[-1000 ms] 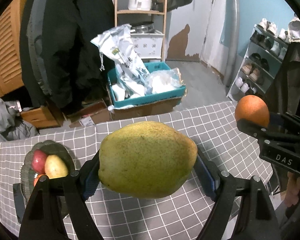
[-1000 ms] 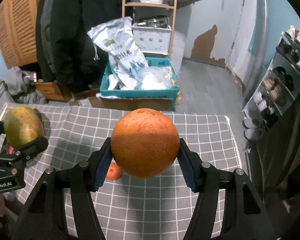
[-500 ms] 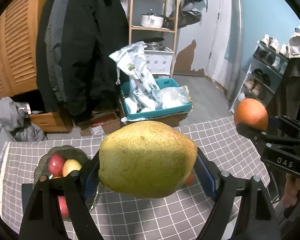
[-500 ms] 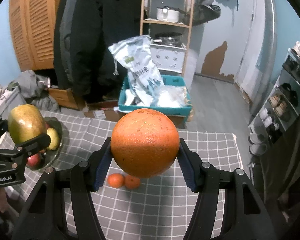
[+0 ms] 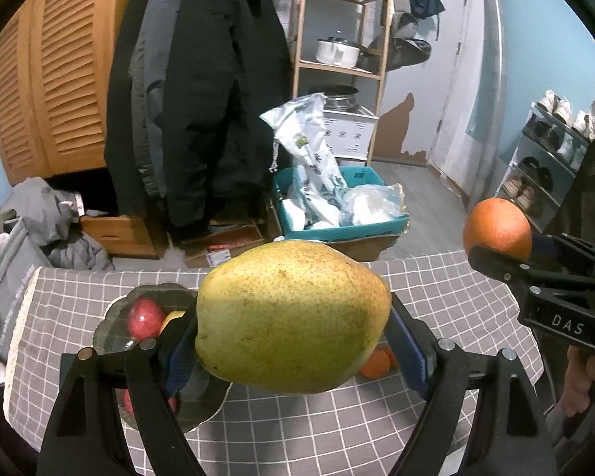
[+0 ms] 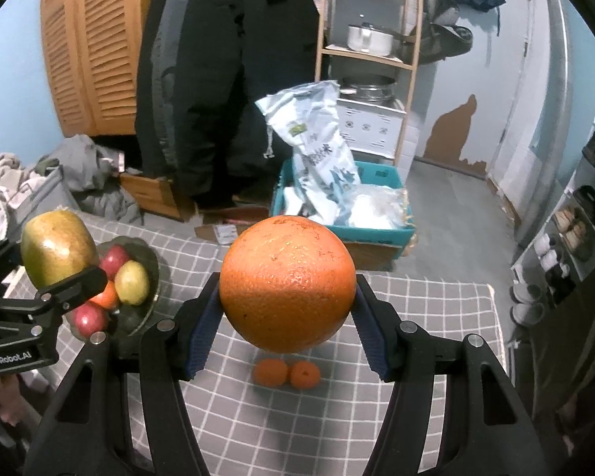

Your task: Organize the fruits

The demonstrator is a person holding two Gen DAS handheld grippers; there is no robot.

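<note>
My left gripper (image 5: pixel 293 341) is shut on a large green-yellow pear (image 5: pixel 293 317) and holds it above the checked table; the pear also shows in the right wrist view (image 6: pixel 55 252). My right gripper (image 6: pixel 287 325) is shut on a big orange (image 6: pixel 287 283), which also shows in the left wrist view (image 5: pixel 498 228). A glass fruit bowl (image 6: pixel 152 277) at the table's left holds red apples (image 6: pixel 115 260), a yellow fruit (image 6: pixel 131 281) and an orange one. Two small tangerines (image 6: pixel 285 373) lie on the cloth below the orange.
The table has a grey checked cloth (image 6: pixel 416 317). Beyond its far edge are a teal crate with bags (image 6: pixel 341 202), hanging dark coats (image 6: pixel 218 79), a wooden shelf with pots (image 6: pixel 369 39) and a shoe rack (image 5: pixel 547 166) at the right.
Both grippers have risen and pulled back with their fruit; the views tilt up. The bowl and the two tangerines have come into view below.
</note>
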